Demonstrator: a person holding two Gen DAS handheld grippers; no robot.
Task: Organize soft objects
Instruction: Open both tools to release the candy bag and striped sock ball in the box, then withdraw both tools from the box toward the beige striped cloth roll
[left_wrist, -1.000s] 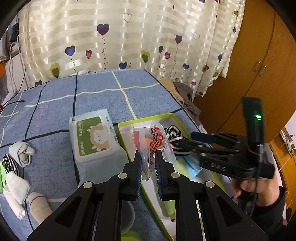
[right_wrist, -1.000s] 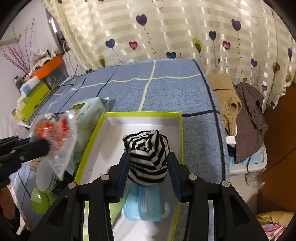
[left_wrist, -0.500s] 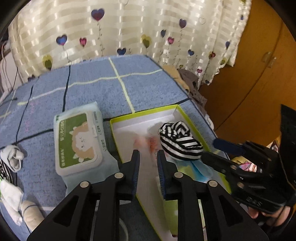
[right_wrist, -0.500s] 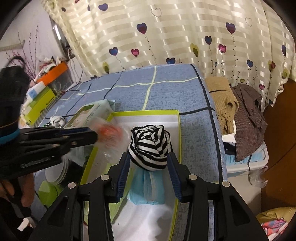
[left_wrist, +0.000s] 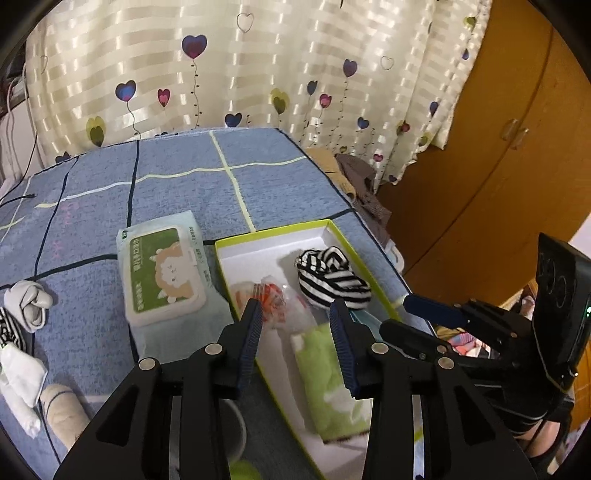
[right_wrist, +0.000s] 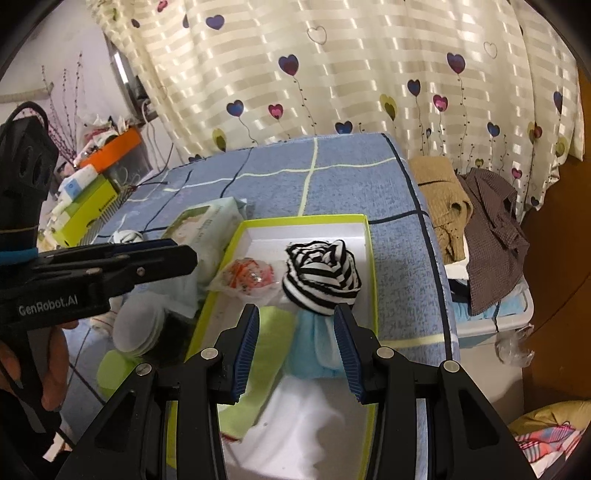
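Both grippers spread wide over the lime-edged white cardboard box (left_wrist: 334, 230) on the blue checked bedspread (left_wrist: 177, 192).

In the box lie a rolled black-and-white striped knit sock (right_wrist: 320, 272), a crinkly clear plastic packet with orange print (right_wrist: 248, 277) just left of it, a fluffy green towel (left_wrist: 325, 384) and a folded pale blue cloth (right_wrist: 314, 347) nearer the grippers. The left gripper (left_wrist: 297, 334) and right gripper (right_wrist: 299, 341) hold nothing. A soft green-labelled wet-wipe pack (left_wrist: 159, 273) lies left of the box; a heart-print cream curtain (right_wrist: 332, 66) hangs behind.

Even indoor light, fisheye-bent edges, mild blur
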